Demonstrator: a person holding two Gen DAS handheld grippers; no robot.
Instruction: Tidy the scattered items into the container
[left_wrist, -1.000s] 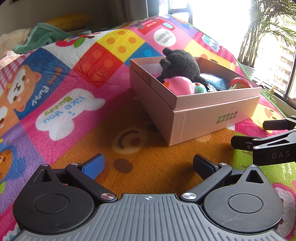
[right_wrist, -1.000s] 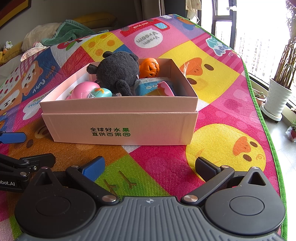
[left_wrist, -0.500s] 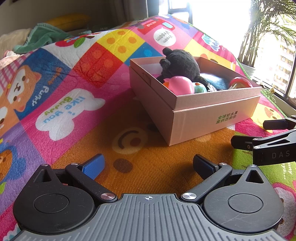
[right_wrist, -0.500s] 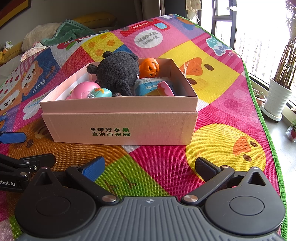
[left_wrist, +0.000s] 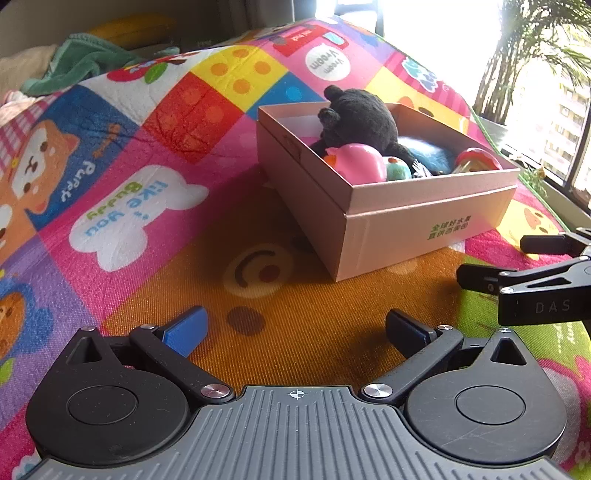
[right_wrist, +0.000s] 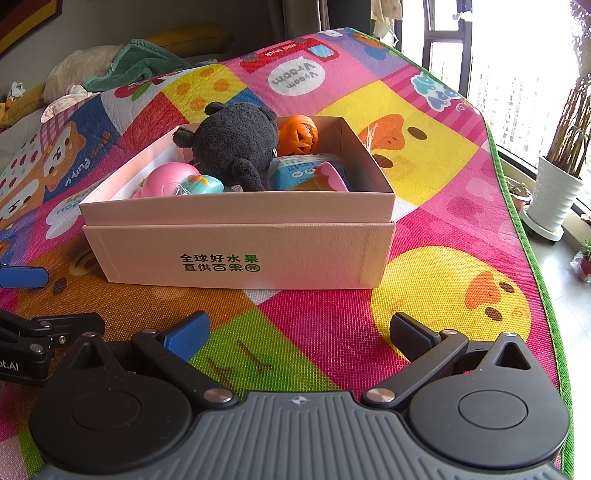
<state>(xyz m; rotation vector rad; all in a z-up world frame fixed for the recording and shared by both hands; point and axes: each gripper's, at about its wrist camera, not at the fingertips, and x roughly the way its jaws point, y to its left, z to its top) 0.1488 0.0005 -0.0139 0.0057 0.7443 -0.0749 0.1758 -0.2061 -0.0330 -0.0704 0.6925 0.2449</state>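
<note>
I see the play mat (right_wrist: 424, 155) filling both views, a patchwork of bright cartoon squares. On it sits the cardboard box (right_wrist: 240, 254), pink-beige with green print on its near wall. Inside it, the black plush toy (right_wrist: 236, 144) bulks largest and rises above the rim; behind it is the orange pumpkin ball (right_wrist: 297, 134), beside it a blue packet (right_wrist: 295, 173), and at the near-left corner the pink round toy (right_wrist: 170, 181) touching a small teal toy (right_wrist: 201, 184). My left gripper (left_wrist: 295, 328) hovers over the orange patch, fingers spread wide, grasping nothing. My right gripper (right_wrist: 299, 328) hangs just before the box, likewise released and empty.
</note>
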